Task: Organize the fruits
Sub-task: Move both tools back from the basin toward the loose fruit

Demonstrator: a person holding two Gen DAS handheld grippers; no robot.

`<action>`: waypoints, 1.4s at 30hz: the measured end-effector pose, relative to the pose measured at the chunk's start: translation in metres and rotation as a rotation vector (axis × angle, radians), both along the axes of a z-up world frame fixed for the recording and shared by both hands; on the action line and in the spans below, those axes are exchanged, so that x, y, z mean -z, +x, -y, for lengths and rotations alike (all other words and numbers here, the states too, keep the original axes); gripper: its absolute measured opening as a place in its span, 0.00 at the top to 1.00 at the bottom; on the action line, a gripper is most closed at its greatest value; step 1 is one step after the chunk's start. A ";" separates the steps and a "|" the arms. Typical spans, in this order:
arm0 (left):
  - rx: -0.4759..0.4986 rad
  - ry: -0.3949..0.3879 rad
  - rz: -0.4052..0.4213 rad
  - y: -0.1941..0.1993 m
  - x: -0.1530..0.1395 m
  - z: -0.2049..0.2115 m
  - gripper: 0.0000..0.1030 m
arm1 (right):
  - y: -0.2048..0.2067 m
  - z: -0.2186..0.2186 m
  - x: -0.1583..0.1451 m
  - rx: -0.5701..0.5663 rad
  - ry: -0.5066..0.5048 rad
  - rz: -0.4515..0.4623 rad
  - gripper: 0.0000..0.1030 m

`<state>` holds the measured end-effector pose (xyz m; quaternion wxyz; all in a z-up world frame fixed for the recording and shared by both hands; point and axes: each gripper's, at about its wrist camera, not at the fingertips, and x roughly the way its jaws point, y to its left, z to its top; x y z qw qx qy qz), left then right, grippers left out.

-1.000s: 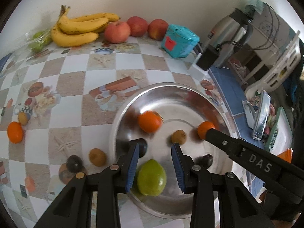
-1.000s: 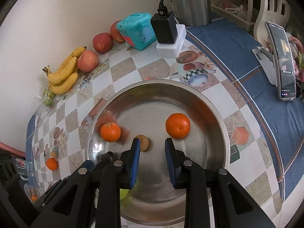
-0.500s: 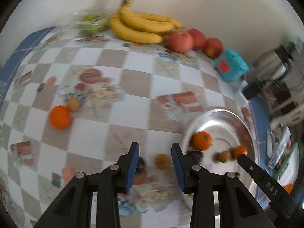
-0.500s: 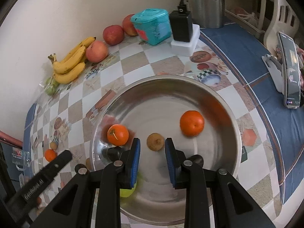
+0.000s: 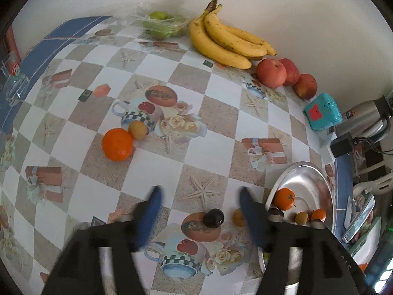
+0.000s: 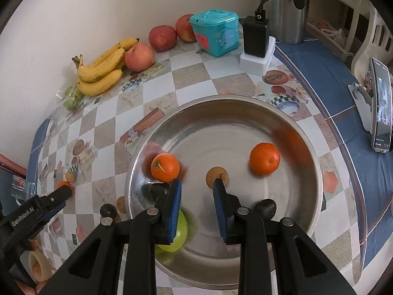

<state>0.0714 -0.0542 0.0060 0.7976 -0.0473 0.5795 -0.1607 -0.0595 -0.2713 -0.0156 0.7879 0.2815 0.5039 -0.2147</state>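
Note:
A steel bowl holds two oranges, a small brown fruit, two dark fruits and a green fruit. My right gripper hovers open and empty over the bowl. My left gripper is open wide and empty above the table, left of the bowl. A dark fruit and a small brown fruit lie between its fingers. An orange and another small brown fruit lie further left.
Bananas, three apples, bagged green fruit and a teal box line the back wall. A kettle, a charger block and a phone on a stand stand to the right.
My left gripper has swung left out of the bowl, over the table, and opened wider. My right gripper stays over the bowl, drawn back slightly.

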 end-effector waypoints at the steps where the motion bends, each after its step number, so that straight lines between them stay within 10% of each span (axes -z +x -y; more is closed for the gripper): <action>1: 0.000 0.001 -0.005 0.000 0.001 0.000 0.27 | 0.000 0.000 0.001 0.003 -0.002 -0.005 0.49; 9: -0.018 0.034 -0.014 0.001 0.006 -0.002 0.00 | 0.001 0.000 0.004 0.009 -0.023 -0.014 0.32; 19: -0.061 0.055 -0.019 0.006 0.011 -0.011 0.00 | 0.004 -0.002 0.006 -0.010 -0.047 -0.026 0.17; 42: -0.045 0.039 -0.028 0.008 0.012 -0.013 0.00 | 0.021 -0.041 -0.011 -0.049 -0.084 -0.053 0.16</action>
